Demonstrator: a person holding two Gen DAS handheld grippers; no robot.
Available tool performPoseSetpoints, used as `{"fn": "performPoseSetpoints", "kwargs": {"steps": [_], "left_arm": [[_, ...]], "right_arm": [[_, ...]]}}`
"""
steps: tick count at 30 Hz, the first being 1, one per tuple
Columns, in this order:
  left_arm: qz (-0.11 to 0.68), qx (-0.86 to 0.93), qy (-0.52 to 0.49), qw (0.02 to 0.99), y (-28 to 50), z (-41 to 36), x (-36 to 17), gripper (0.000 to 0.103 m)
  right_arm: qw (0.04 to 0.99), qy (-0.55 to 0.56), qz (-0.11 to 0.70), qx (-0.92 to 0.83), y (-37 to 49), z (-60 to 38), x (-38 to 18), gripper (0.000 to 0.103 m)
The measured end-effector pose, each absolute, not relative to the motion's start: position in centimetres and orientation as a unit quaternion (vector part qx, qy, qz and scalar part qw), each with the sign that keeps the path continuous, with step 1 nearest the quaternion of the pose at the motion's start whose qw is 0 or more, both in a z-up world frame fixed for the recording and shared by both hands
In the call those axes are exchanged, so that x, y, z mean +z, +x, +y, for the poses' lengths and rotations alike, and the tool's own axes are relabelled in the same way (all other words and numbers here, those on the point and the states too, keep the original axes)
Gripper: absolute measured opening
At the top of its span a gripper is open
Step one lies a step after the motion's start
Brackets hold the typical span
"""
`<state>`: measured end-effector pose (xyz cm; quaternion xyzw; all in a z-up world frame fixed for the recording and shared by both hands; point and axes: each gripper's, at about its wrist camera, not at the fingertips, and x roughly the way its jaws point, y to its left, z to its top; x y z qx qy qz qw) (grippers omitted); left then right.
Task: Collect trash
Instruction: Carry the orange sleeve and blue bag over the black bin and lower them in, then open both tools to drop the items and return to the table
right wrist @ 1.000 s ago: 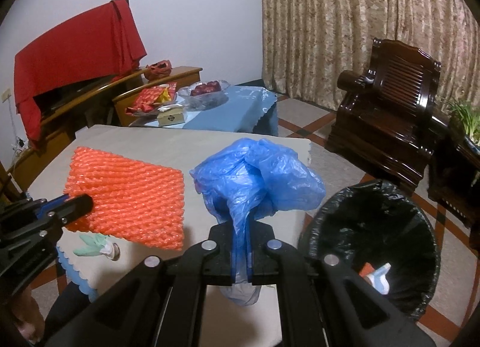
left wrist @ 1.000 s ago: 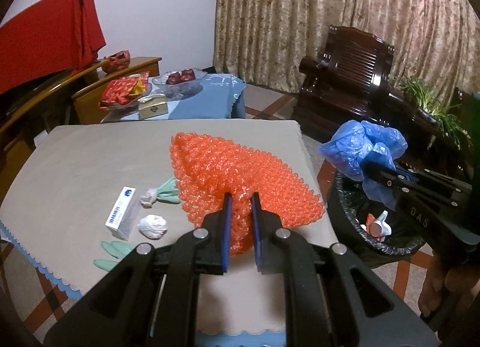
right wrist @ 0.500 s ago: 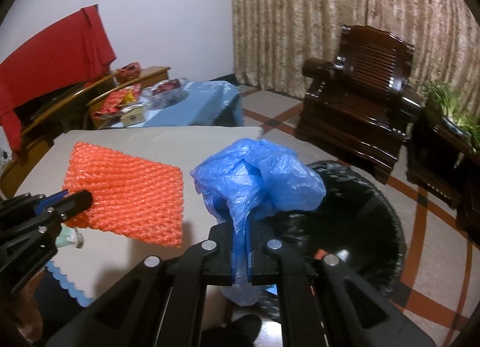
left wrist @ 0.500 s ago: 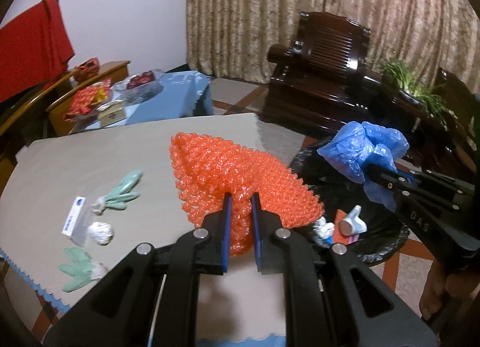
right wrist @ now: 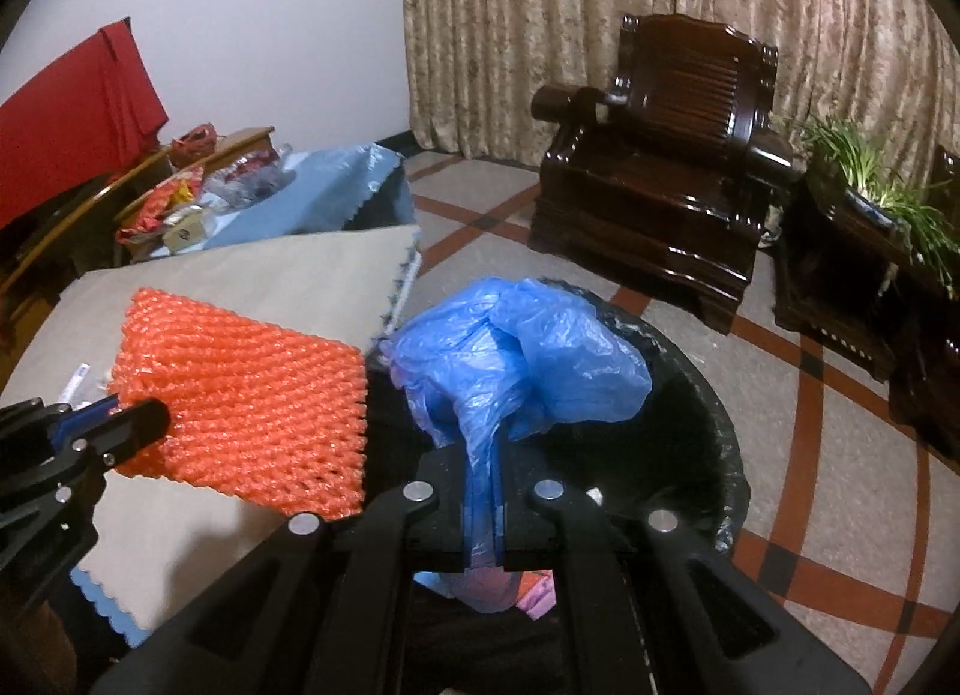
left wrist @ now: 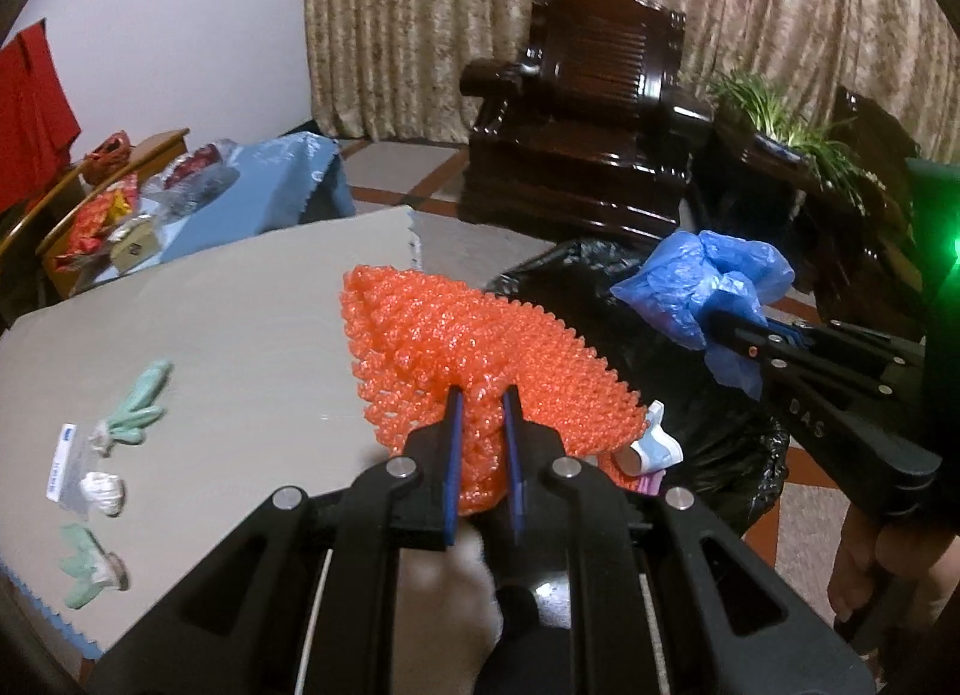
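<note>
**Two pieces of trash held over the bin**

Much of the bin (right wrist: 714,395) is hidden: its near side sits behind the tongs and the things they carry, so only the far rim and a dark slice of the inside show. It is round and lined with a glossy, wrinkled black bag. Down inside, scraps of white, pink and pale blue peek out, too covered to name.

The left tongs (left wrist: 483,401) are clenched on an orange foam net (left wrist: 468,359), a springy mesh sheet with a knobbly, bubbled surface and a toothed edge. Its right part overhangs the bin's left rim; its left part hangs above the table edge. Where the net is pinched it bunches into a thick fold.

The right tongs (right wrist: 483,476) are clamped tight on a blue plastic bag (right wrist: 522,353), thin and crinkled, puffed into a loose bundle above the jaws, with a twisted neck passing between them and a tail hanging below. It hangs directly over the bin's mouth.

On the beige tablecloth (left wrist: 240,335) at far left lie small items, blurred: two mint-green things (left wrist: 141,401) with white ends, a white crumpled wad (left wrist: 105,488) and a flat white-and-blue box (left wrist: 63,458). A hand (left wrist: 858,575) on the right handle is cut off by the frame.
</note>
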<state>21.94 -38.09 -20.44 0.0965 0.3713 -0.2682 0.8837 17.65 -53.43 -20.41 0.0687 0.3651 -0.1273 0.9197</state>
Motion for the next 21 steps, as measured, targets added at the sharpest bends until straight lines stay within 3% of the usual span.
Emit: {"fn": "performPoseSetpoints", "kwargs": {"steps": [8, 10, 12, 21], "left_arm": [[0.388, -0.286, 0.115, 0.869, 23.9, -42.7, -23.9, 0.016], [0.394, -0.291, 0.121, 0.863, 24.3, -43.6, -24.9, 0.032], [0.397, -0.291, 0.133, 0.860, 24.4, -43.8, -25.9, 0.041], [0.406, -0.271, 0.136, 0.862, 24.7, -40.7, -26.4, 0.045]], "right_arm": [[0.899, 0.093, 0.405, -0.135, 18.9, -57.7, -24.7, 0.006], [0.893, 0.099, 0.417, -0.140, 19.1, -58.5, -25.7, 0.012], [0.888, 0.104, 0.423, -0.146, 19.0, -58.9, -26.5, 0.025], [0.880, 0.141, 0.422, -0.168, 16.0, -59.3, -27.3, 0.027]]}}
